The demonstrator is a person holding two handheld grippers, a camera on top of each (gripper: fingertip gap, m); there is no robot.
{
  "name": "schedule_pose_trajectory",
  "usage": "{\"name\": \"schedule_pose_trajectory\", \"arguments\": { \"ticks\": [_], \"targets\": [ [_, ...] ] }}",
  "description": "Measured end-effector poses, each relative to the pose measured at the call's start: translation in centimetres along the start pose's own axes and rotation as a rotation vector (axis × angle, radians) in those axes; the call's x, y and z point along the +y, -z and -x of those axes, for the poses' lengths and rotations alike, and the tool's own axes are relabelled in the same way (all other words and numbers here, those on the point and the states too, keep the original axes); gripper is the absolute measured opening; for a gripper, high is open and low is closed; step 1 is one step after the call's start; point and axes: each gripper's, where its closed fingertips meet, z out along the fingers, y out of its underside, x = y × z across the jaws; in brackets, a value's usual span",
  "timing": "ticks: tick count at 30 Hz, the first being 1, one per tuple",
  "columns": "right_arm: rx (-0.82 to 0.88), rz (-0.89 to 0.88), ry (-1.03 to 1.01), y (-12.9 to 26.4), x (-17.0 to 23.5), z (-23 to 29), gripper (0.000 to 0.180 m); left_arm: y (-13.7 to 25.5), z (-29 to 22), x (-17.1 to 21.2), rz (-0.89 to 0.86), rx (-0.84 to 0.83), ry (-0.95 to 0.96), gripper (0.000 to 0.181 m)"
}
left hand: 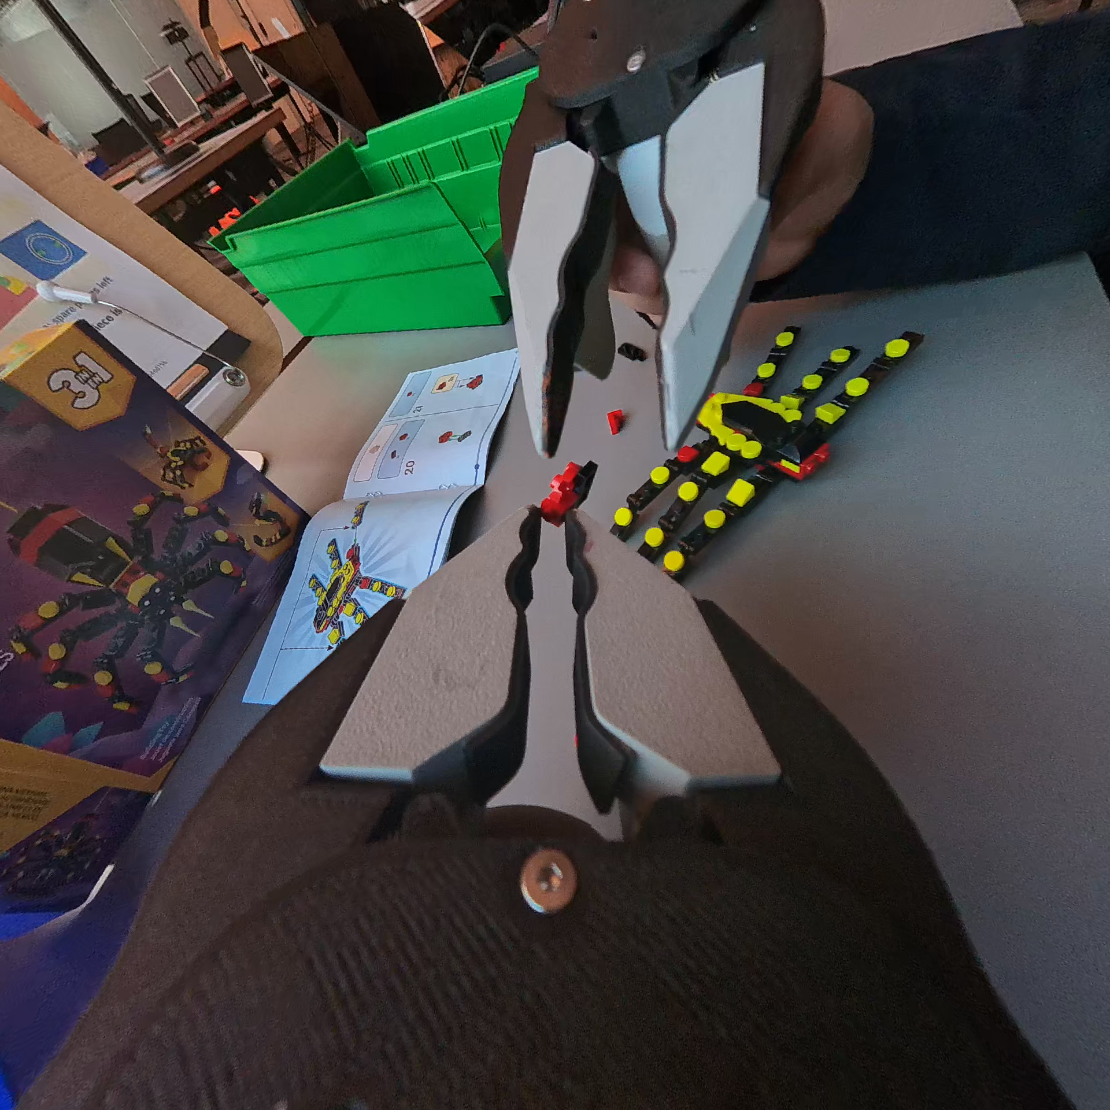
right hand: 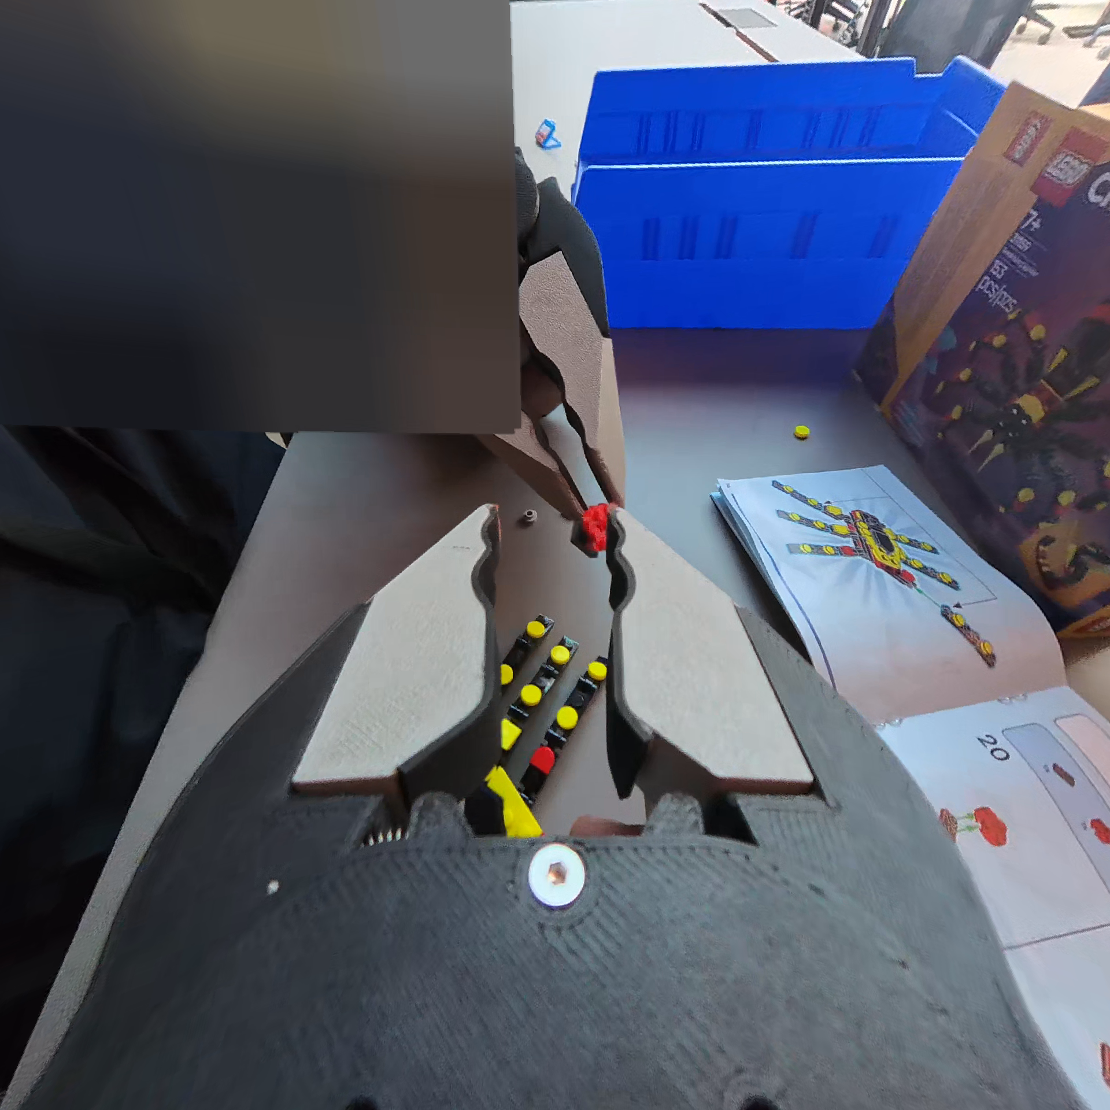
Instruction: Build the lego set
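My left gripper (left hand: 552,519) is shut on a small red and black lego piece (left hand: 566,489) and holds it just above the grey table (left hand: 901,600). My right gripper (left hand: 609,441) points down at it from above, open and empty. In the right wrist view the right gripper (right hand: 552,513) is open, and the red piece (right hand: 594,527) sits against its right fingertip, held by the left gripper (right hand: 591,503). The part-built black and yellow spider (left hand: 751,444) lies flat to the right; its legs show between the right gripper's fingers (right hand: 540,691).
A loose red piece (left hand: 614,420) and a black piece (left hand: 630,351) lie beyond the grippers. The open instruction booklet (left hand: 420,480) and the set's box (left hand: 120,570) are to the left. A green bin (left hand: 390,240) and a blue bin (right hand: 769,210) stand behind. A yellow stud (right hand: 801,431) lies loose. The grippers are tip to tip, or close to it. From either gripper's tips it is about 20 cm to the yellow stud (right hand: 801,431).
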Motion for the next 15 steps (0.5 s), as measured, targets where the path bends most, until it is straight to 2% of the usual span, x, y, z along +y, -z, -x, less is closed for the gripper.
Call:
{"name": "schedule_pose_trajectory", "arguments": {
  "ticks": [7, 9, 10, 15],
  "targets": [
    [0.116, 0.079, 0.080, -0.7, 0.8, -0.8, 0.022, -0.2, -0.4, -0.1, -0.003, 0.025, 0.034, 0.005],
    [0.124, 0.092, 0.081, -0.8, 1.0, -0.9, 0.019, -0.2, -0.6, -0.2, -0.009, 0.037, 0.053, 0.005],
    [0.133, 0.096, 0.080, -0.8, 1.2, -1.1, 0.010, -0.2, -0.6, -0.2, -0.011, 0.045, 0.059, 0.005],
    [0.092, 0.075, 0.011, -0.8, 1.4, -1.2, 0.006, -0.1, -0.8, 0.0, -0.008, 0.059, 0.055, 0.005]
  ]
}}
